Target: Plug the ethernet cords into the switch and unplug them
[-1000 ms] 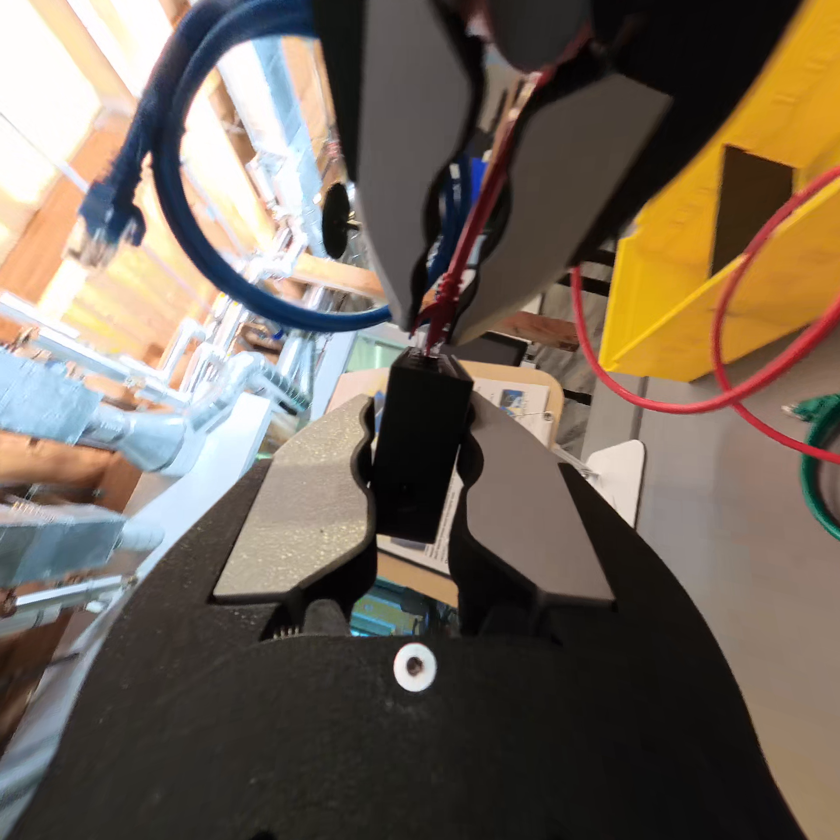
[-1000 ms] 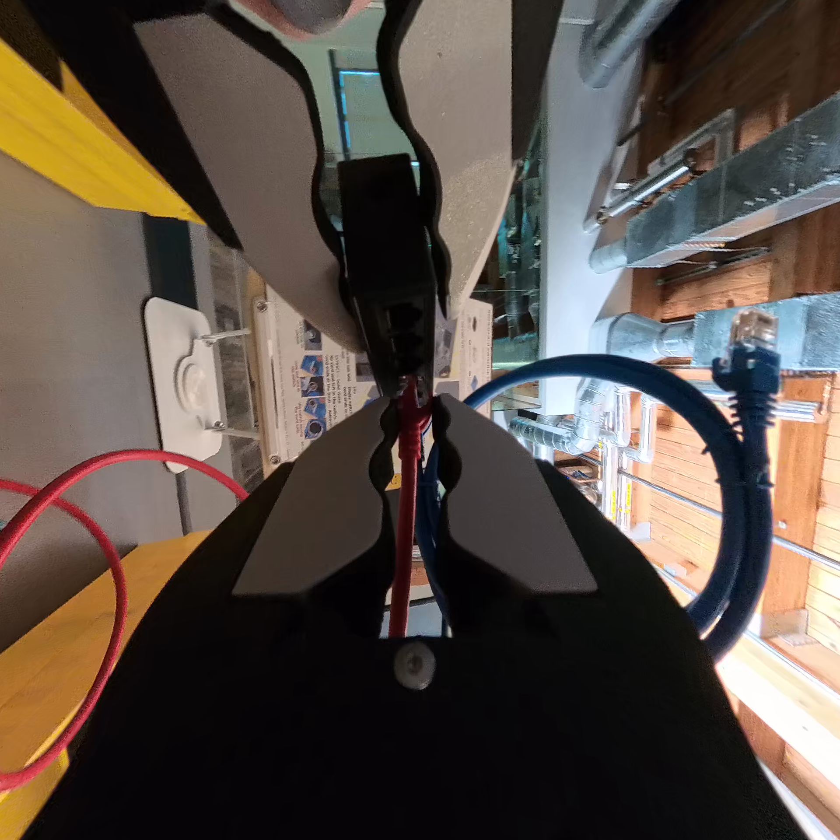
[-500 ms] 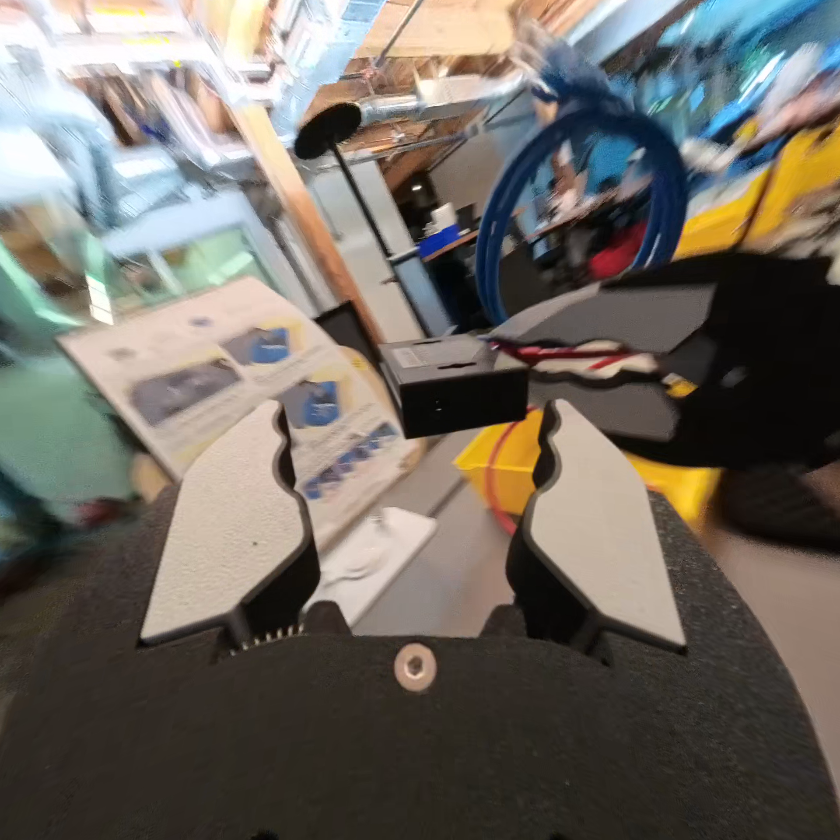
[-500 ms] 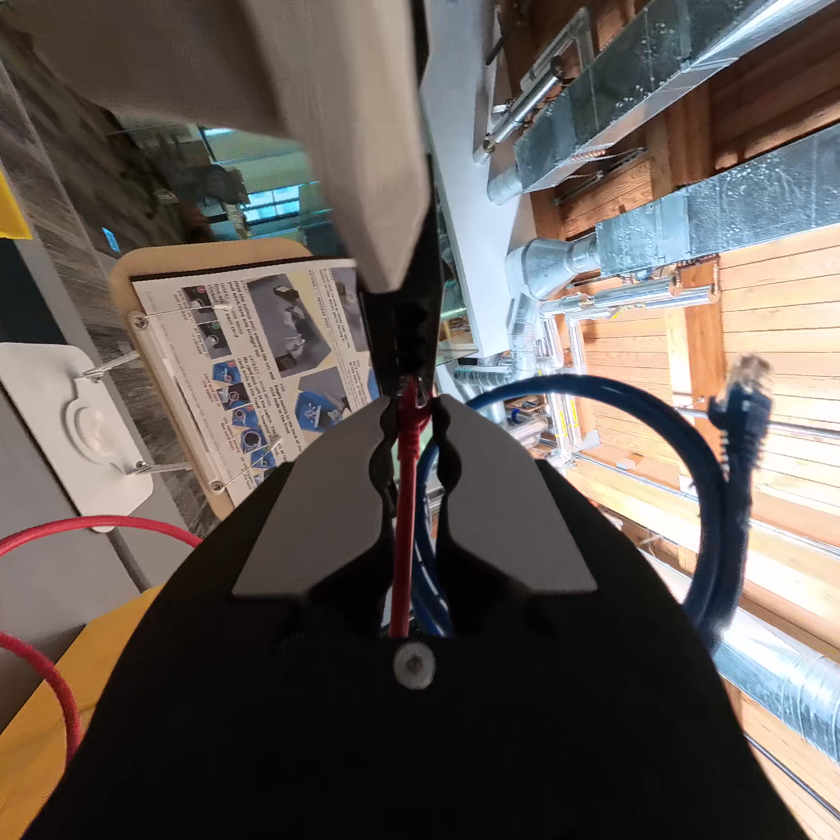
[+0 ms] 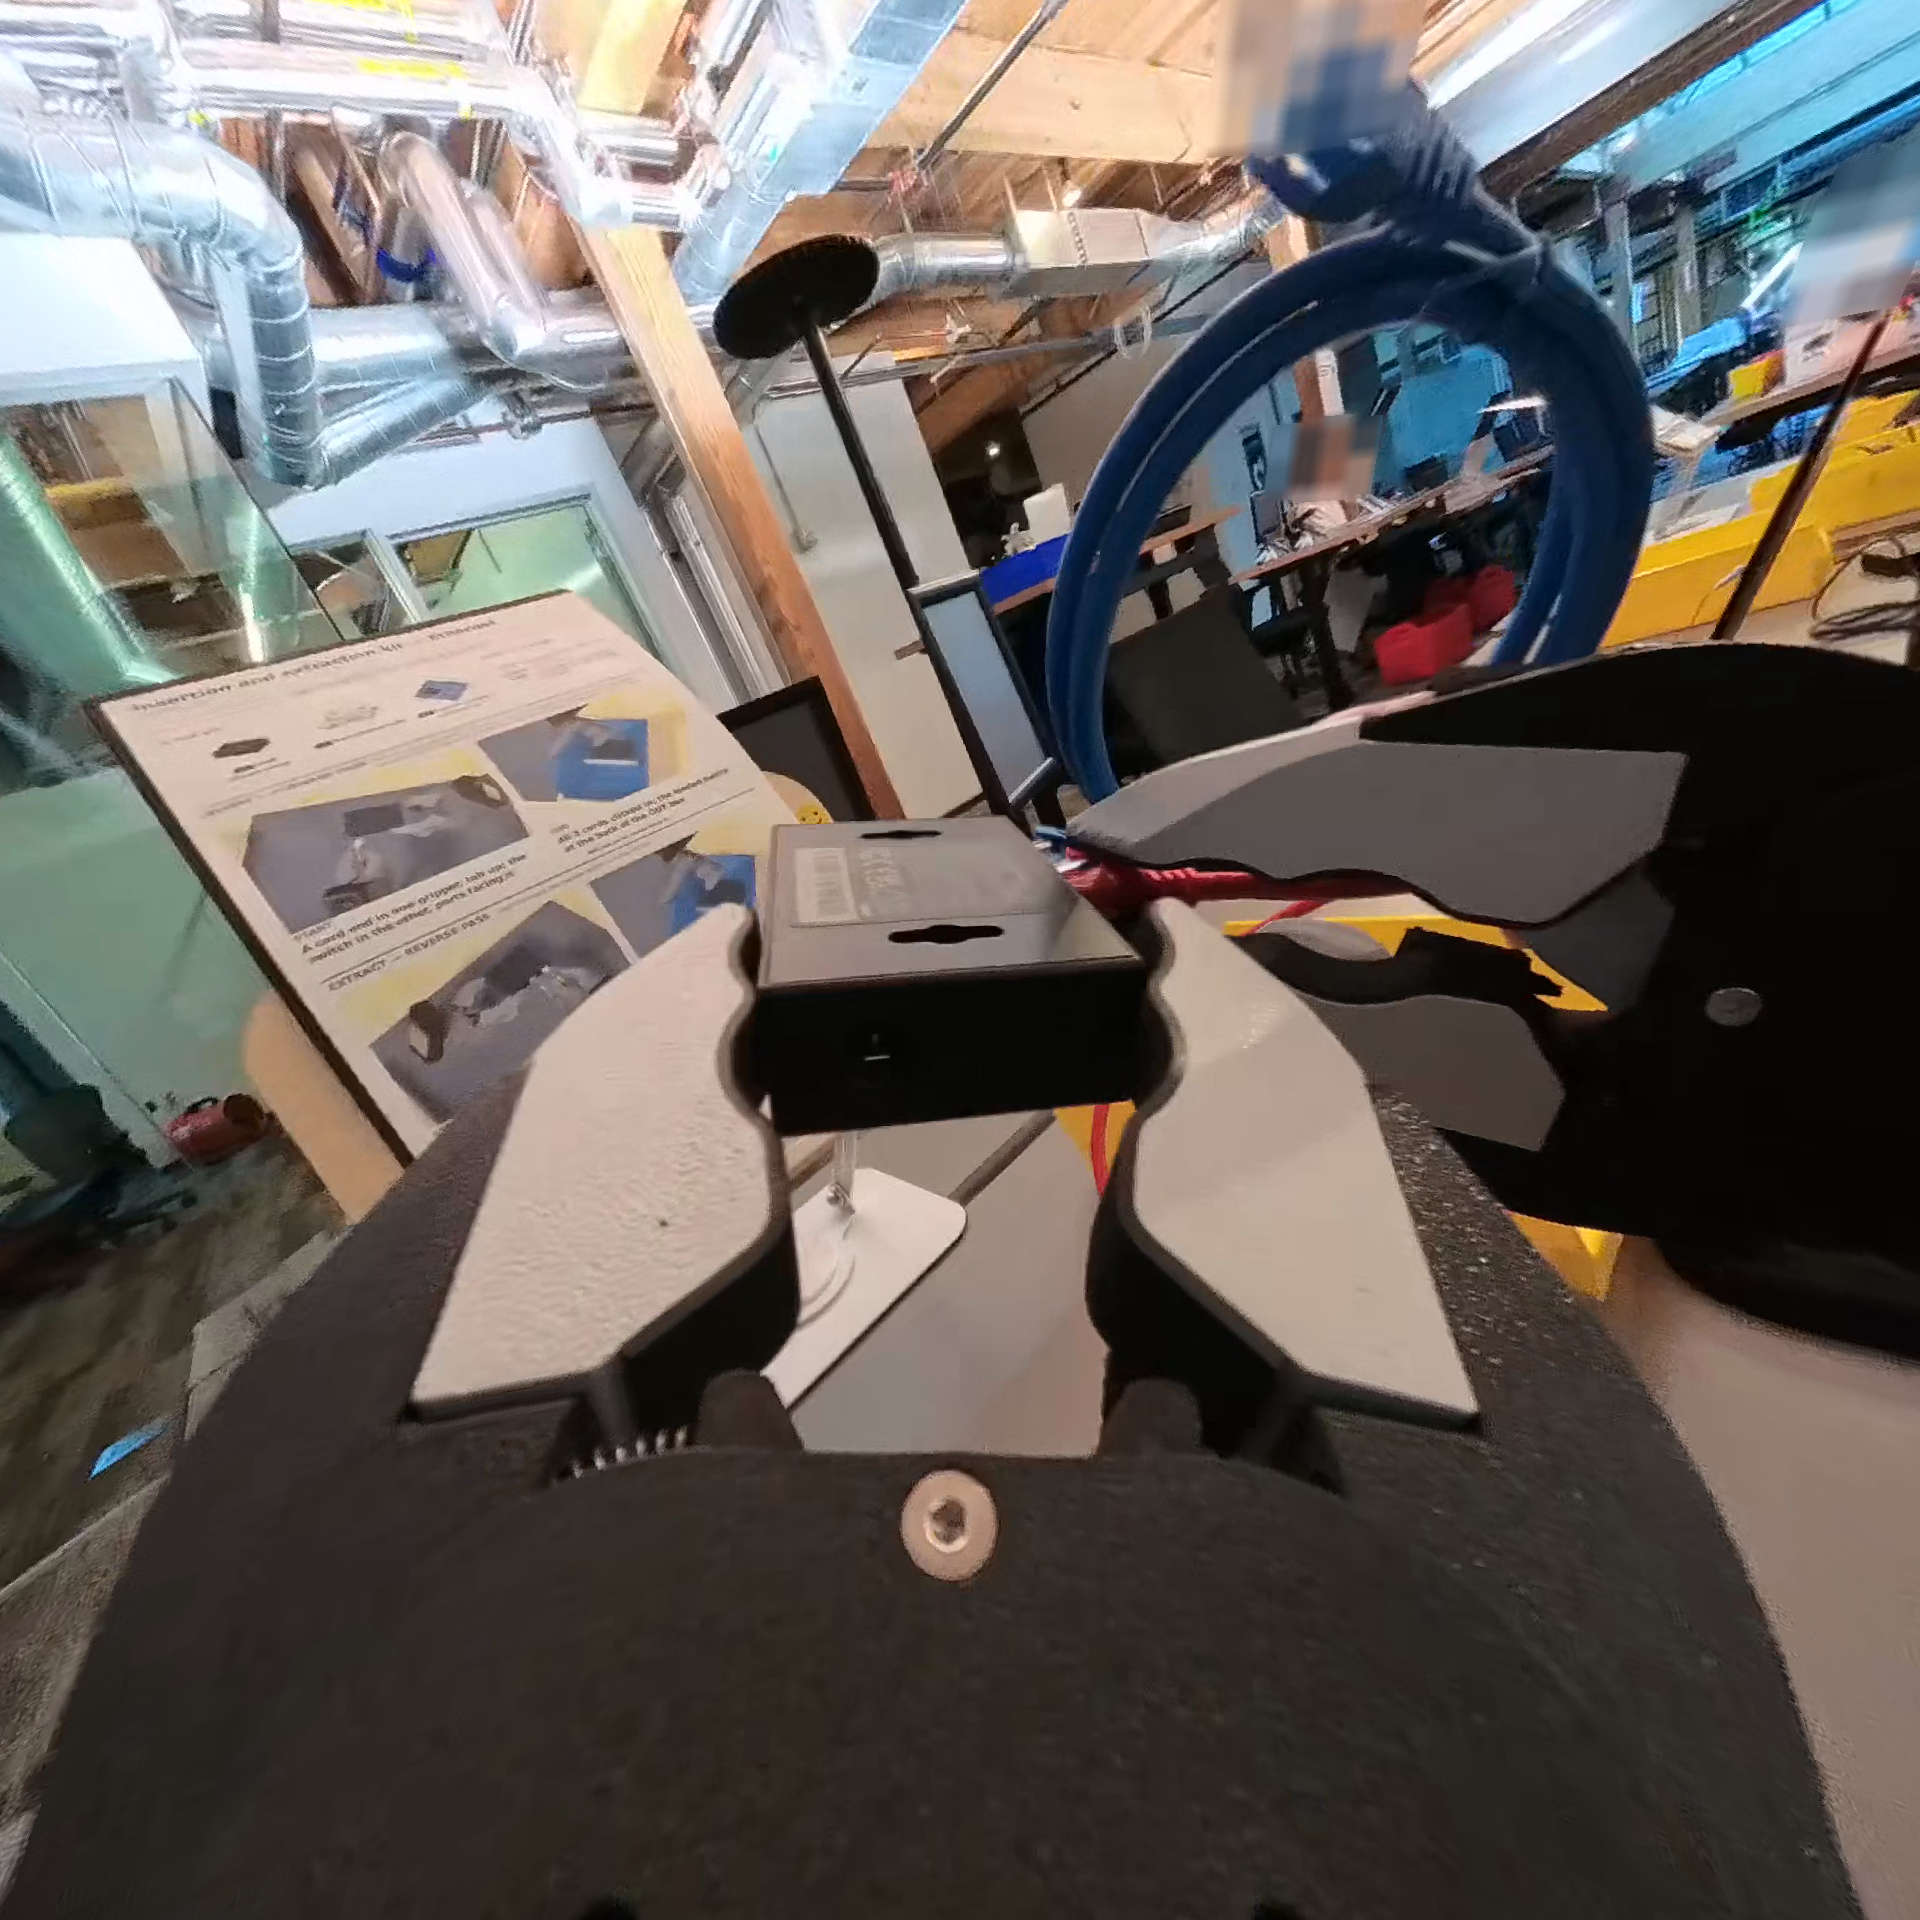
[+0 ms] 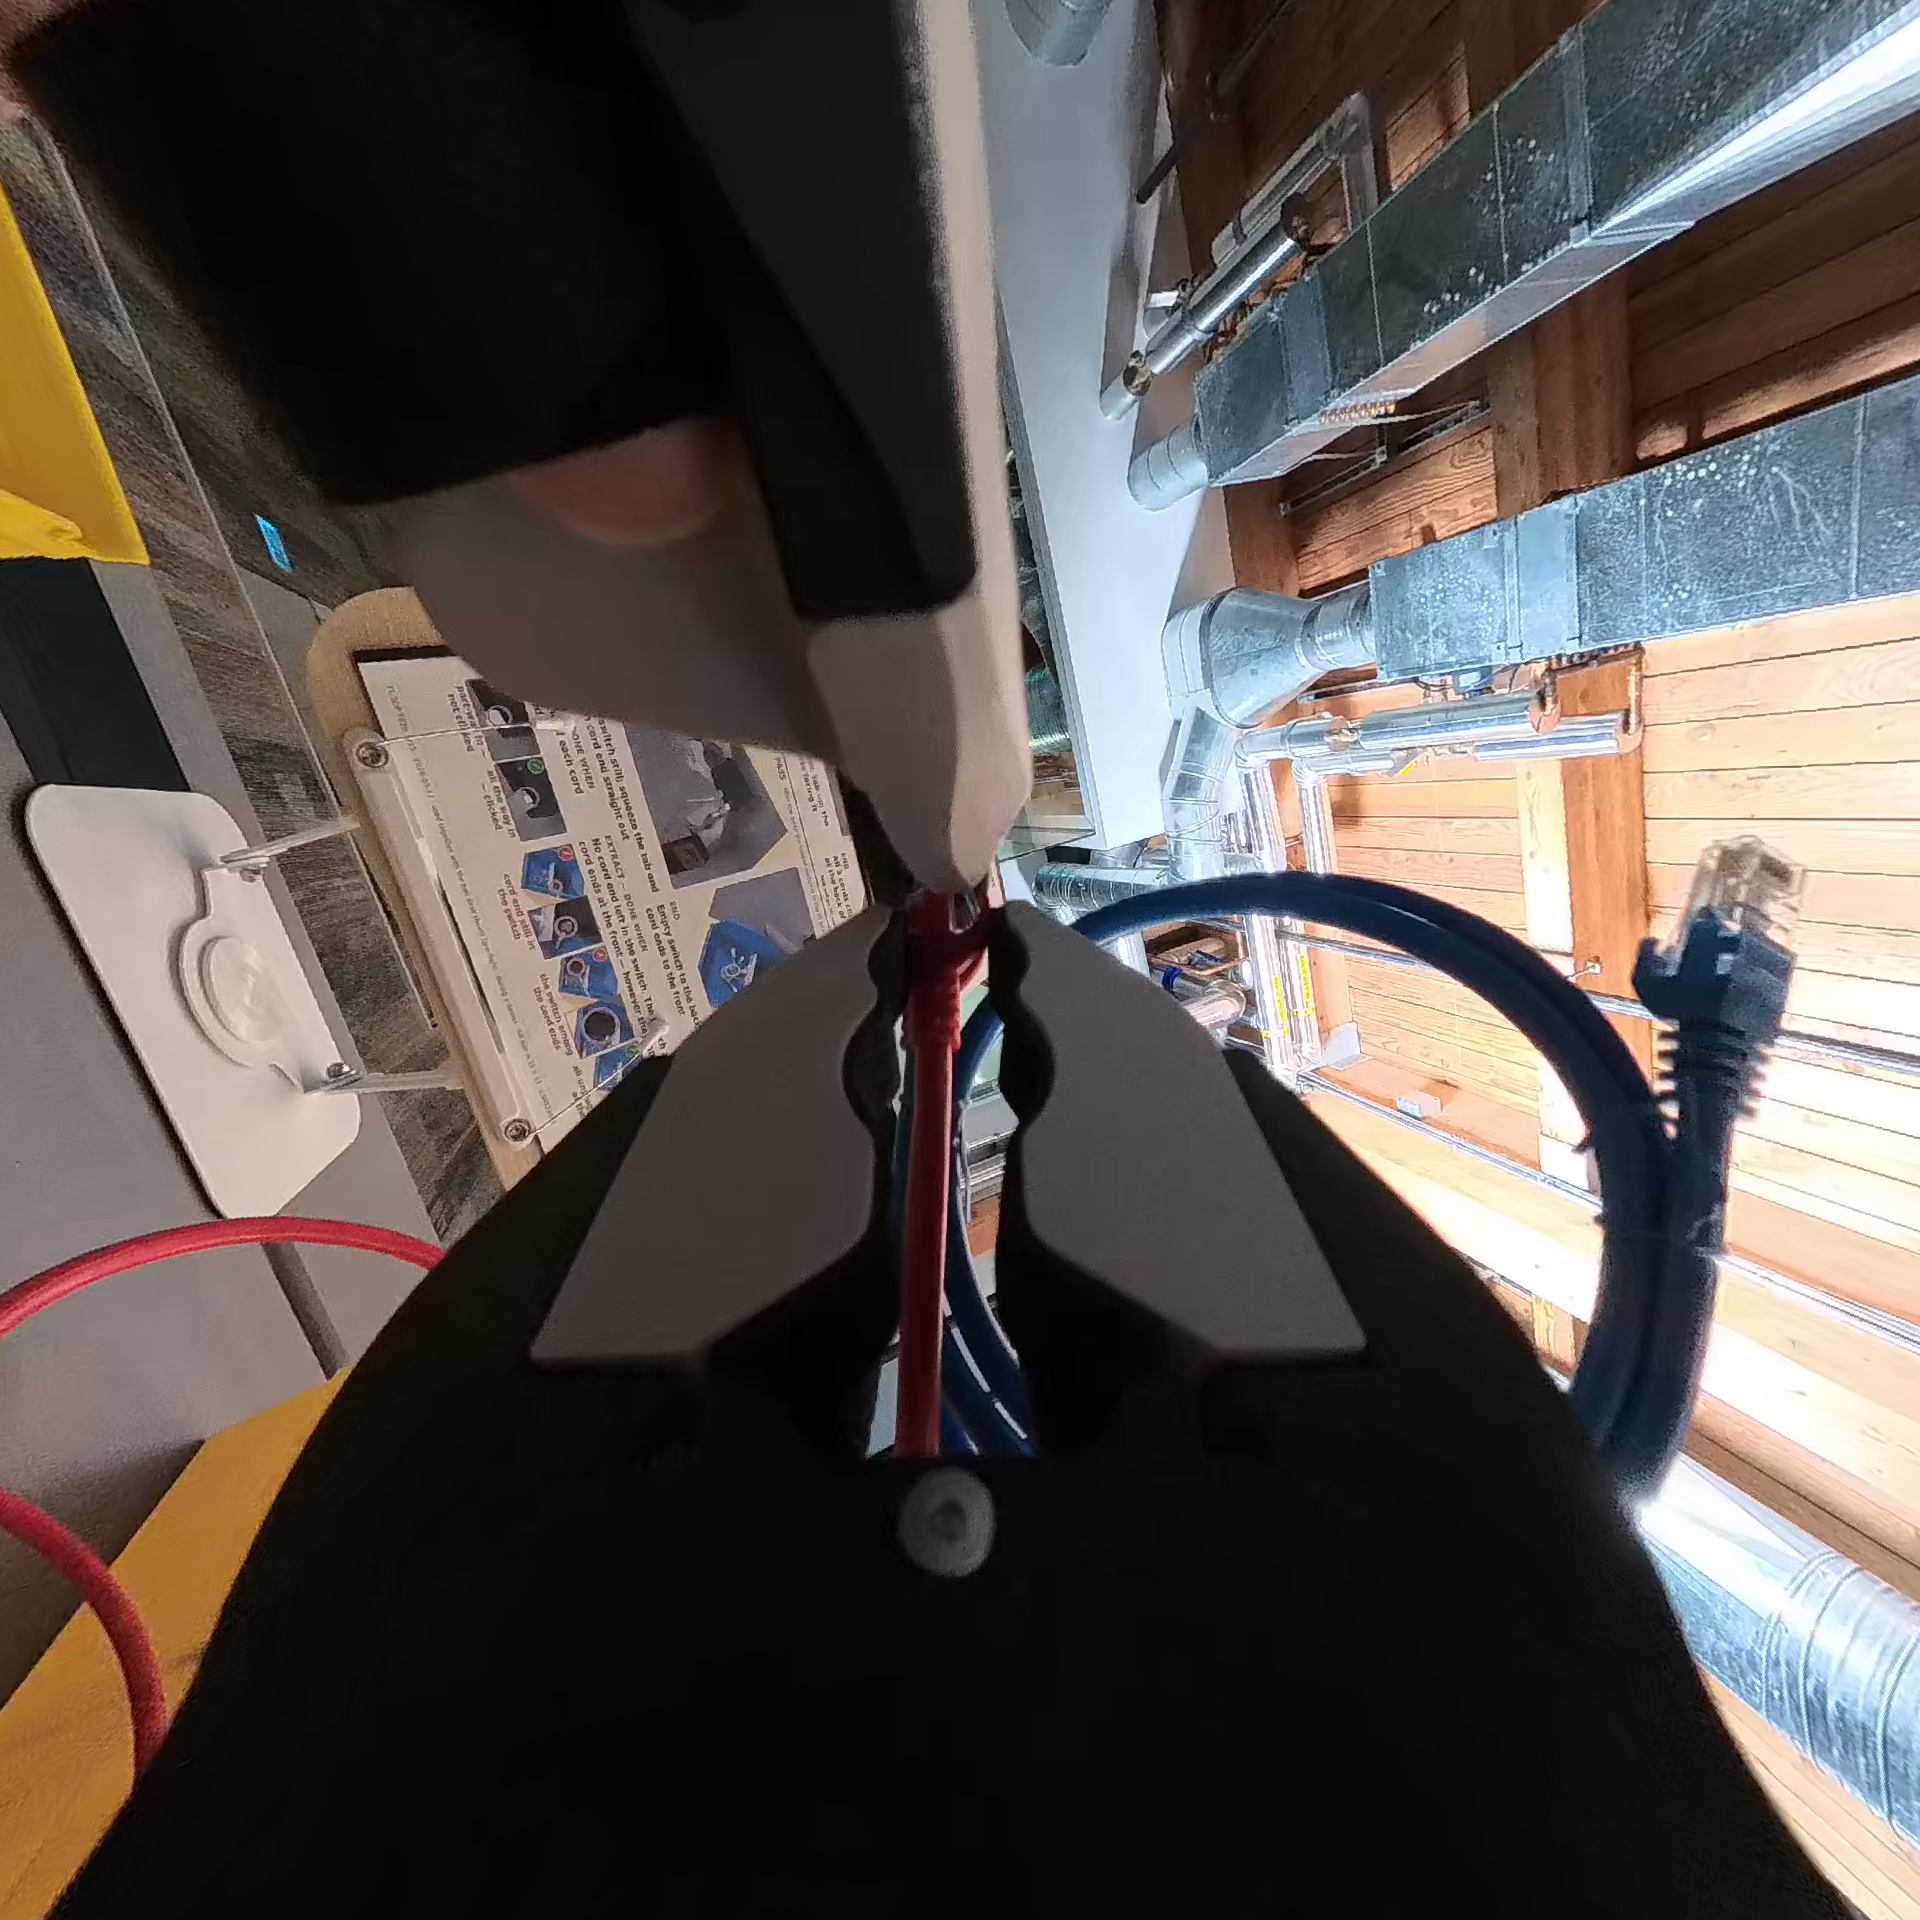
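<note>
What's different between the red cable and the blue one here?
The red cable is pinched in the right gripper, its end meeting the black switch held by the left gripper; the blue cable is not visibly pinched. The red one runs straight between the fingers; the blue one curls in a loop. The blue cable's clear plug hangs free, plugged into nothing. Both are thin network cords.

Printed writing shows on the instruction board (image 5: 436,831) and the switch's label (image 5: 862,881)
</note>
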A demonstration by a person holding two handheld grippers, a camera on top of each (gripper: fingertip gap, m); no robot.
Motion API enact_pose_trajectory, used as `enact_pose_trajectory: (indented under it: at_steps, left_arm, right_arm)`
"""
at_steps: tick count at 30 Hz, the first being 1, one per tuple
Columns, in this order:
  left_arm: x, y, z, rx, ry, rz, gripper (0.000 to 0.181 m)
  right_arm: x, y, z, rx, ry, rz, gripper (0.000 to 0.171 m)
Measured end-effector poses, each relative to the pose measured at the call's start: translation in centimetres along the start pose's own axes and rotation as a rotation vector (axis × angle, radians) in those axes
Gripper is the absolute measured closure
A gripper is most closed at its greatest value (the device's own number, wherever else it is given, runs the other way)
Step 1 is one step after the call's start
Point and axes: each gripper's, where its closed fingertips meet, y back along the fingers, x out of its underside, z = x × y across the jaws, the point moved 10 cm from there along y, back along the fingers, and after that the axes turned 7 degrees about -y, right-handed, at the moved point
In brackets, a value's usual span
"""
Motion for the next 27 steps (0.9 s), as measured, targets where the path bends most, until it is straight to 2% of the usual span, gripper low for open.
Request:
enact_pose_trajectory:
  at_steps: [5, 13, 16, 27]
  left_arm:
    - [0.4, 0.0, 0.4, 0.043, -0.036, -0.012, 0.115]
    - [1.8, -0.6, 1.5, 0.127, 0.057, -0.058, 0.115]
    - [2.3, -0.4, 2.4, 0.200, 0.127, -0.078, 0.115]
    - [2.4, 0.2, 3.4, 0.283, 0.099, -0.074, 0.115]
  right_arm:
    - [0.0, -0.1, 0.3, -0.007, 0.007, 0.013, 0.156]
    - [-0.8, -0.5, 1.0, 0.014, -0.012, 0.133, 0.156]
    - [-1.1, -0.4, 1.2, 0.013, -0.017, 0.126, 0.156]
    - [-1.3, 0.0, 1.1, -0.054, -0.054, 0.054, 0.156]
